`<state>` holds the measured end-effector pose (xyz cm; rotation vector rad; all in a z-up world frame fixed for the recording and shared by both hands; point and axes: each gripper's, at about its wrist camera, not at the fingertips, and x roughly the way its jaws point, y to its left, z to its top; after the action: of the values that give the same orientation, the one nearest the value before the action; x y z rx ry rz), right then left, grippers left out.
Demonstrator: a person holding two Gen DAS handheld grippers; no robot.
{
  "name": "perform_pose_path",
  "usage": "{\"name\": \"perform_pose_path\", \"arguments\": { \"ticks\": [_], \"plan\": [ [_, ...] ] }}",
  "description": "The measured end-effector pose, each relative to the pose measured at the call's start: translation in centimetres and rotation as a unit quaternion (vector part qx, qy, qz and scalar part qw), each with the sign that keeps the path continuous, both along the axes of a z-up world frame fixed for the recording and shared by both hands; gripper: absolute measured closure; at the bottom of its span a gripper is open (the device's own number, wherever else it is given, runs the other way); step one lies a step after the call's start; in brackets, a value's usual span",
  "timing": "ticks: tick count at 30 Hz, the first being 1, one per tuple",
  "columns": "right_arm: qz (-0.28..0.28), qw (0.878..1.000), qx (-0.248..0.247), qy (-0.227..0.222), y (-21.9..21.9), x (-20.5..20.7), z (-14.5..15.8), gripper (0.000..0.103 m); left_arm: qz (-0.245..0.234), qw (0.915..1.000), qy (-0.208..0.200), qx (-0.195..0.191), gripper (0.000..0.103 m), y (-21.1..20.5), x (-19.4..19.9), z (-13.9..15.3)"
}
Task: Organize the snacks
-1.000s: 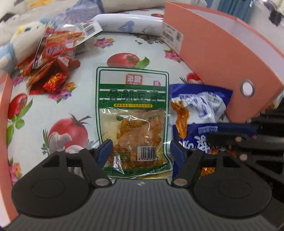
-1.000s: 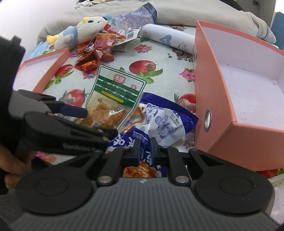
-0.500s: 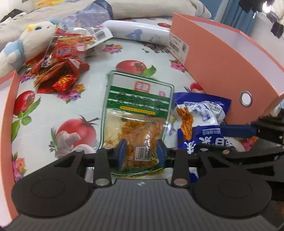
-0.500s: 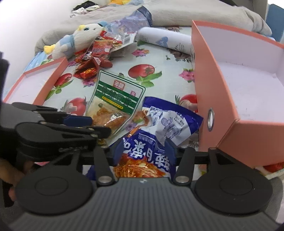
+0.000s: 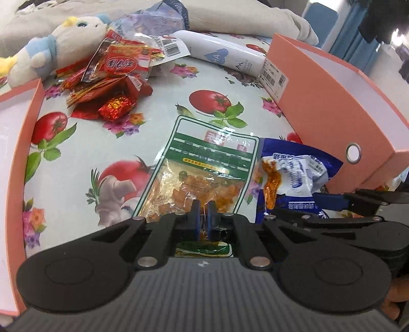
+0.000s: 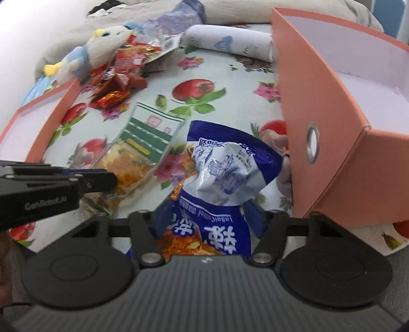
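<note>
**Snacks on tomato cloth — two packets**

Landmark: green packet (image 5: 204,173).
- Tray (image 5: 23,143): far left of it.
- Red sweets (image 5: 112,84): behind it, to the left.
- Left gripper (image 5: 202,217): clenched on its near edge.
- Blue bag (image 6: 219,178): just right of it — right gripper (image 6: 207,224) straddles it, fingers spread wide.
- Box (image 6: 319,127): right of the bag.

We're in a home, a bedroom by the look: rumpled grey bedding (image 5: 230,15) behind, a plush toy (image 5: 51,48) lying on the tomato-print desk (image 5: 163,84), blue curtains (image 5: 358,38).
</note>
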<state>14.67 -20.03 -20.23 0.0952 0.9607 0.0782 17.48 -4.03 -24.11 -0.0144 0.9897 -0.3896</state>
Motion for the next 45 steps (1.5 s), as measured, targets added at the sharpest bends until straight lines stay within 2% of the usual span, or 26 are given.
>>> {"name": "perform_pose_path", "arguments": {
  "ticks": [3,5,15,22,23,24,25,26,27,28,30,32,38,39,42,45],
  "plan": [
    [0.003,1.0,-0.003,-0.006,0.1,0.0,0.5,0.057,0.01,0.9999,0.004,-0.008,0.1,0.5,-0.2,0.3],
    [0.005,1.0,-0.009,-0.01,0.2,0.0,0.9,0.059,0.018,0.9996,0.009,-0.017,0.1,0.9,-0.2,0.3],
    [0.015,1.0,-0.005,-0.025,0.2,-0.2,2.6,0.06,0.038,0.9984,0.005,-0.041,0.103,1.9,-0.6,1.7],
    [0.021,1.0,-0.005,-0.01,0.2,0.0,1.8,0.06,0.016,0.9996,0.006,-0.022,0.101,1.8,0.0,1.5],
    [0.023,1.0,-0.003,-0.008,0.2,-0.1,1.7,0.06,0.013,0.9998,0.003,-0.016,0.098,1.9,0.1,1.5],
    [0.024,1.0,-0.002,-0.006,0.3,-0.2,1.6,0.06,0.005,0.9999,0.004,-0.01,0.085,1.9,0.2,1.4],
    [0.024,1.0,-0.002,-0.005,0.2,-0.3,1.5,0.06,-0.012,0.9999,0.009,-0.007,0.06,1.8,0.3,1.3],
    [0.022,1.0,-0.001,-0.004,0.1,-0.4,1.4,0.06,-0.022,0.9997,0.007,-0.003,0.045,1.8,0.4,1.3],
    [0.02,1.0,0.0,-0.004,0.0,-0.5,1.4,0.06,-0.029,0.9995,0.0,0.007,0.023,1.7,0.4,1.3],
    [0.019,1.0,0.0,-0.004,-0.1,-0.6,1.4,0.06,-0.038,0.999,-0.009,0.022,0.015,1.4,0.5,1.3],
    [0.015,1.0,-0.001,-0.004,-0.3,-0.6,1.5,0.06,-0.061,0.9968,-0.023,0.046,0.013,0.8,0.6,1.4],
    [0.014,1.0,-0.001,-0.004,-0.4,-0.7,1.6,0.06,-0.092,0.994,-0.014,0.059,0.008,0.1,1.0,1.0],
    [0.018,1.0,-0.005,-0.002,-0.7,-1.0,1.6,0.06,-0.128,0.9843,0.008,0.121,0.008,-1.5,1.5,-1.5],
    [0.016,1.0,-0.005,-0.001,-0.8,-1.0,1.6,0.06,-0.13,0.9828,0.005,0.131,0.005,-1.6,1.4,-1.9],
    [0.011,1.0,-0.002,0.004,-1.2,-0.9,1.2,0.06,-0.111,0.9866,0.006,0.119,0.005,-1.0,1.4,-2.1],
    [0.01,1.0,0.003,0.004,-1.4,-1.0,1.0,0.06,-0.095,0.9895,0.004,0.108,0.011,-0.5,1.5,-2.2]
  ]
}}
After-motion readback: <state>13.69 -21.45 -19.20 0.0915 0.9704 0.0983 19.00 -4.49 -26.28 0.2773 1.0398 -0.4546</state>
